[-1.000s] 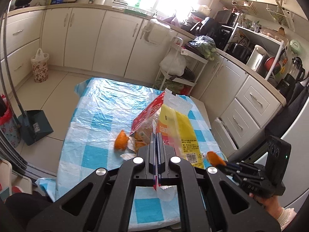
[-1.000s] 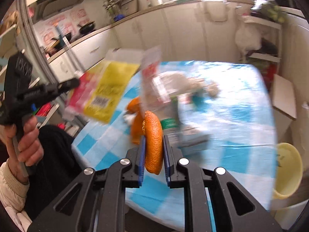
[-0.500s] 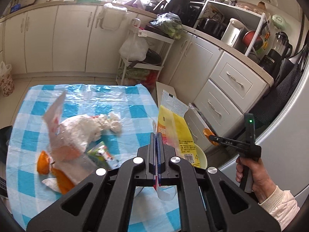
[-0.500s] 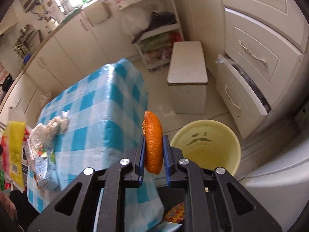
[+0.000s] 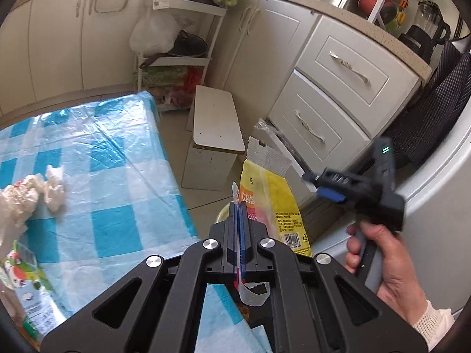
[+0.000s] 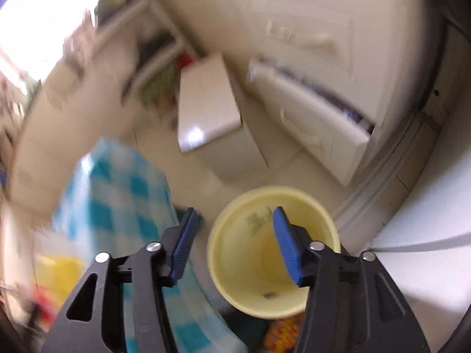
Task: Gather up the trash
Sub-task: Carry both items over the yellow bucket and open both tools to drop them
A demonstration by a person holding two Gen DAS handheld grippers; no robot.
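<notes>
Right wrist view looks steeply down on a yellow bin (image 6: 273, 253) standing on the floor beside the checked table (image 6: 117, 182); the right gripper (image 6: 232, 244) hangs directly over the bin's mouth with its jaws opening and nothing visible between the blue pads (image 6: 287, 250), a placement that suits dropping rubbish straight in. No peel or other scrap can be made out in the air or clearly on the bin floor; the frame is smeared, so only a small dark mark near the bottom shows. Left wrist view shows the left gripper (image 5: 239, 206) with its jaws pressed together on the edge of a yellow snack wrapper (image 5: 273, 194), which stands up from the pinch toward one o'clock of the fingertips, its torn white top highest. Holding it by one edge keeps the wrapper hanging free and ready to release; the bin rim only peeks out just behind the fingers at about eleven o'clock, so the wrapper appears near but perhaps not yet squarely above it. Crumpled tissues (image 5: 44, 185) at nine o'clock and a printed packet (image 5: 26, 279) at eight o'clock lie on the table, well apart from both grippers, waiting to be collected.
</notes>
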